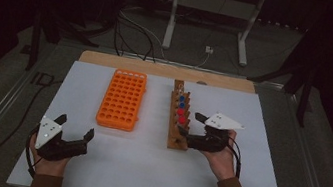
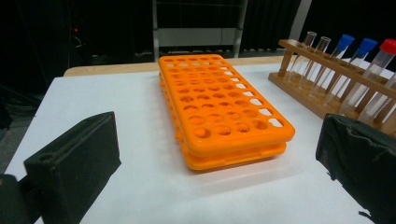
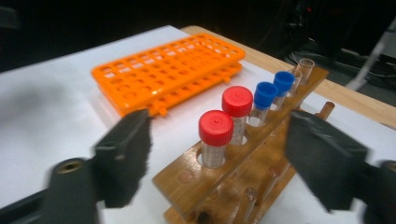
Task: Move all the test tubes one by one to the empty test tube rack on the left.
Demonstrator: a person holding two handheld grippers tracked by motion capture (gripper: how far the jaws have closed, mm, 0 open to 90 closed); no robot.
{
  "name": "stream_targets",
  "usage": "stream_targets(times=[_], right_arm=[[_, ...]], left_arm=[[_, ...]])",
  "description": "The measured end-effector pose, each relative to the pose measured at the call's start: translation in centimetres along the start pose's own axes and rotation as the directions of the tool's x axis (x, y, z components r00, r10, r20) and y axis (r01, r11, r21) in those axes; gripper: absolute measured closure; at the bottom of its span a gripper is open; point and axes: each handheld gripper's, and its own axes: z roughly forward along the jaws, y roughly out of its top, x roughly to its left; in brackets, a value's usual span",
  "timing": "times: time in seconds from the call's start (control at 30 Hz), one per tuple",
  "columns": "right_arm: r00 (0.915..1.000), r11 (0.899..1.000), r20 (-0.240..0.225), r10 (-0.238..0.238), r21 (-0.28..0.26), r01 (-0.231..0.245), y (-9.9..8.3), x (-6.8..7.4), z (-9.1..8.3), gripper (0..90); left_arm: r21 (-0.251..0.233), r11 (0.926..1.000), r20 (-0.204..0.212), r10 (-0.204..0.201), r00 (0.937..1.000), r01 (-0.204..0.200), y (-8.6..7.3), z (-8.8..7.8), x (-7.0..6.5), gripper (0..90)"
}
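Note:
An orange tube rack [image 1: 121,99] with empty holes lies on the white table [image 1: 142,170], left of centre. To its right stands a wooden rack [image 1: 176,138] with two red-capped and two blue-capped tubes. My right gripper [image 1: 191,124] is open at the rack's near end. In the right gripper view its jaws [image 3: 224,149] stand on either side of the nearest red-capped tube [image 3: 215,128] and the wooden rack [image 3: 233,179], apart from both. My left gripper [image 1: 77,126] rests open near the front left, its jaws [image 2: 219,135] pointing at the orange rack [image 2: 219,107].
A bare wooden strip [image 1: 168,70] runs along the table's far edge. Beyond it are a white stand's legs [image 1: 208,26] and cables [image 1: 133,32] on the floor. Uncapped clear tubes [image 3: 306,65] stand at the wooden rack's far end.

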Motion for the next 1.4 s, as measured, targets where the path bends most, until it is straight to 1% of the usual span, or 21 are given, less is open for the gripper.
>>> stream_targets(times=[0.03, 0.07, 0.1, 0.13, 0.17, 0.2, 0.27, 0.3, 0.33, 0.37, 0.4, 0.43, 0.47, 0.5, 0.63, 0.87, 1.07, 1.23, 1.37, 1.4], right_arm=[[1.0, 1.0, 0.0, 0.0, 0.0, 0.0, 0.0, 0.0, 0.0, 25.6], [1.0, 1.0, 0.007, 0.002, 0.017, -0.002, 0.0, 0.1, 0.7, 35.6], [1.0, 1.0, 0.006, 0.002, 0.021, -0.002, -0.1, 0.1, 1.0, 40.9], [1.0, 1.0, 0.001, 0.004, 0.03, -0.004, -0.1, 0.1, 1.4, 43.8], [1.0, 1.0, 0.001, 0.004, 0.03, -0.004, -0.1, 0.1, 1.4, 43.8], [1.0, 0.999, 0.003, 0.007, 0.039, -0.007, -0.2, 0.1, 1.8, 50.9], [0.9998, 0.999, -0.015, 0.012, 0.047, -0.011, -0.3, 0.2, 2.2, 54.2], [0.9998, 0.999, -0.015, 0.012, 0.047, -0.011, -0.3, 0.2, 2.2, 54.2], [0.9998, 0.998, -0.018, 0.009, 0.058, -0.008, -0.4, 0.3, 2.6, 58.6], [0.9999, 0.998, -0.013, 0.01, 0.065, -0.009, -0.4, 0.3, 2.7, 60.4], [0.9999, 0.998, -0.013, 0.01, 0.065, -0.009, -0.4, 0.3, 2.7, 60.4], [0.9998, 0.997, -0.011, 0.017, 0.071, -0.016, -0.5, 0.2, 2.9, 64.4], [0.9998, 0.997, -0.011, 0.017, 0.071, -0.016, -0.5, 0.2, 2.9, 64.4], [0.9998, 0.998, -0.007, 0.016, 0.067, -0.016, -0.6, 0.2, 3.0, 69.5], [0.9999, 0.998, 0.009, 0.008, 0.069, -0.009, -0.5, 0.2, 3.0, 70.3], [0.9998, 0.998, 0.014, 0.015, 0.058, -0.016, -0.2, 0.1, 2.6, 70.4], [0.9998, 0.999, 0.007, 0.017, 0.034, -0.017, 0.7, 0.2, 1.9, 70.5], [0.9999, 1.0, 0.002, 0.015, 0.027, -0.015, 1.4, 0.2, 1.4, 70.5], [1.0, 1.0, 0.001, 0.007, 0.017, -0.007, 2.1, 0.2, 0.8, 70.5], [1.0, 1.0, 0.0, 0.001, 0.009, -0.001, 2.5, 0.2, 0.4, 70.5]], left_arm=[[0.002, 1.0, 0.001, 0.002, 1.0, -0.002, 0.0, 0.0, 0.0, 0.4], [0.003, 1.0, 0.004, 0.002, 1.0, -0.002, 0.0, 0.1, 0.0, 0.4], [0.003, 1.0, 0.005, 0.002, 1.0, -0.002, 0.0, 0.1, 0.0, 0.4], [0.002, 1.0, 0.007, 0.002, 1.0, -0.002, 0.0, 0.1, 0.0, 0.4], [0.002, 1.0, 0.008, 0.002, 1.0, -0.002, 0.0, 0.1, 0.0, 0.4], [0.002, 1.0, 0.007, 0.004, 1.0, -0.004, 0.0, 0.1, -0.1, 0.4], [0.005, 1.0, 0.008, 0.005, 1.0, -0.005, 0.0, 0.1, -0.1, 0.4], [0.007, 1.0, 0.009, 0.005, 0.9999, -0.005, 0.0, 0.1, 0.0, 0.4], [0.007, 1.0, 0.009, 0.005, 0.9999, -0.005, -0.1, 0.2, 0.0, 0.4], [0.007, 1.0, 0.009, 0.004, 0.9999, -0.004, -0.1, 0.2, 0.0, 0.4], [0.007, 1.0, 0.009, 0.003, 1.0, -0.004, -0.1, 0.2, -0.1, 0.4], [0.007, 1.0, 0.008, 0.004, 1.0, -0.004, -0.1, 0.2, -0.1, 0.5], [0.007, 1.0, 0.008, 0.005, 1.0, -0.005, -0.1, 0.2, -0.1, 0.5], [0.007, 1.0, 0.009, 0.004, 1.0, -0.004, -0.1, 0.2, -0.1, 0.4], [0.01, 0.9999, 0.009, 0.006, 0.9999, -0.006, -0.1, 0.3, -0.1, 0.4], [0.016, 0.9998, 0.011, 0.012, 0.9999, -0.012, -0.2, 0.4, -0.2, 0.5], [0.018, 0.9997, 0.014, 0.017, 0.9997, -0.018, -0.2, 0.4, -0.3, 0.4], [0.018, 0.9997, 0.022, 0.017, 0.9996, -0.017, -0.1, 0.4, -0.4, 0.4], [0.007, 0.9998, 0.036, 0.018, 0.9992, -0.018, 0.1, 0.4, -0.6, 0.4], [0.006, 0.9998, 0.042, 0.021, 0.9989, -0.021, 0.2, 0.4, -0.8, 0.5]])
